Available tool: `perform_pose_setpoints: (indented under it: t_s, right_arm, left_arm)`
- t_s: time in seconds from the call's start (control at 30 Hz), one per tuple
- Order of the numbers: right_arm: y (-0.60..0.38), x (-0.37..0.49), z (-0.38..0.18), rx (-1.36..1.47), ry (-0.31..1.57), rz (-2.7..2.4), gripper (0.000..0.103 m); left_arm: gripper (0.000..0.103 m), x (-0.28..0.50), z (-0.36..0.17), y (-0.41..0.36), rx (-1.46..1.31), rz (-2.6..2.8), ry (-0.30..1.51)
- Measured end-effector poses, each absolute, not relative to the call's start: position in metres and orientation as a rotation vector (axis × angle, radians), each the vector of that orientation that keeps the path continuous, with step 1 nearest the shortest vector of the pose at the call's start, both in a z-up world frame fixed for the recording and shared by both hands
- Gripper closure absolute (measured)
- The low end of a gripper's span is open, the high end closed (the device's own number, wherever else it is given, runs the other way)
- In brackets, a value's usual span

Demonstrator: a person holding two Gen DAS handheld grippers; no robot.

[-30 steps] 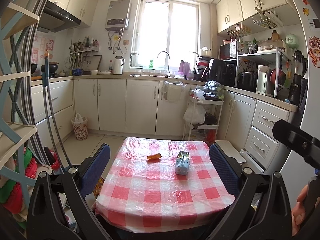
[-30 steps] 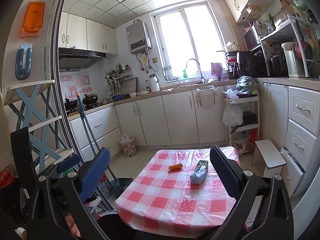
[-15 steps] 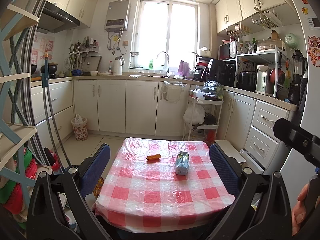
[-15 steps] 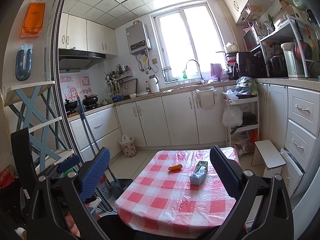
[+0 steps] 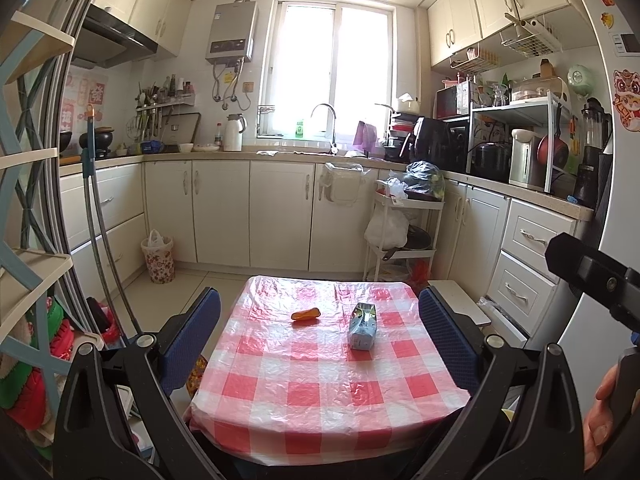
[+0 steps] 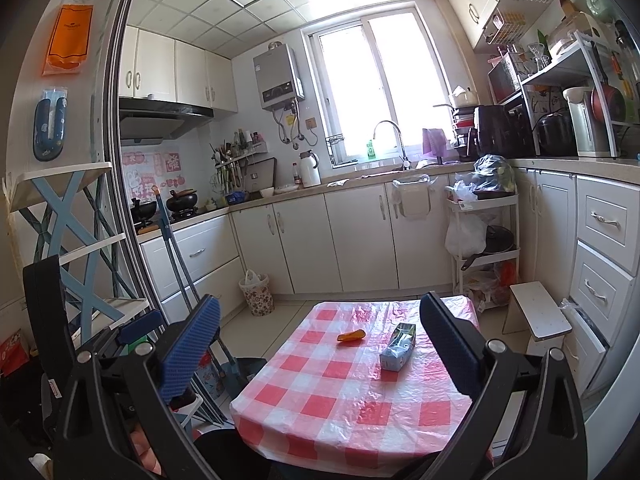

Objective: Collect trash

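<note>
Nearest: my left gripper [image 5: 318, 344] and right gripper [image 6: 318, 344], both spread wide, holding nothing. Beyond: checked table [image 5: 280, 408]. On it, crushed carton [image 5: 363, 326], long axis pointing away, ahead and slightly right; just left, orange wrapper [image 5: 305, 314]. Farthest: floral bin [image 5: 158, 255].

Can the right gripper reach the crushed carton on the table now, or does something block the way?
Probably yes. The right gripper is open and empty, and the crushed carton lies uncovered on the checked tablecloth, apart from the orange wrapper. Nothing stands between them, but the gripper is not yet close.
</note>
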State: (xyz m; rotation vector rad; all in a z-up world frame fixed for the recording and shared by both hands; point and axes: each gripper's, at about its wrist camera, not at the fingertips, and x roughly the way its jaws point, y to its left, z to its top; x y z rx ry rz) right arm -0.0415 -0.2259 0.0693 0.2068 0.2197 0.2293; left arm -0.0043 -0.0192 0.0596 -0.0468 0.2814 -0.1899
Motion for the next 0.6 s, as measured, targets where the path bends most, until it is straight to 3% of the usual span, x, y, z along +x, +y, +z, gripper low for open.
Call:
perform_pose_setpoints:
  t_s: [0.6]
  right_arm:
    - [-0.2221,-0.0422,0.0750,0.193,0.217,0.240,0.007]
  left_arm:
    - [0.007,-0.0073,0.0628,-0.0243,-0.035,-0.216,0.274]
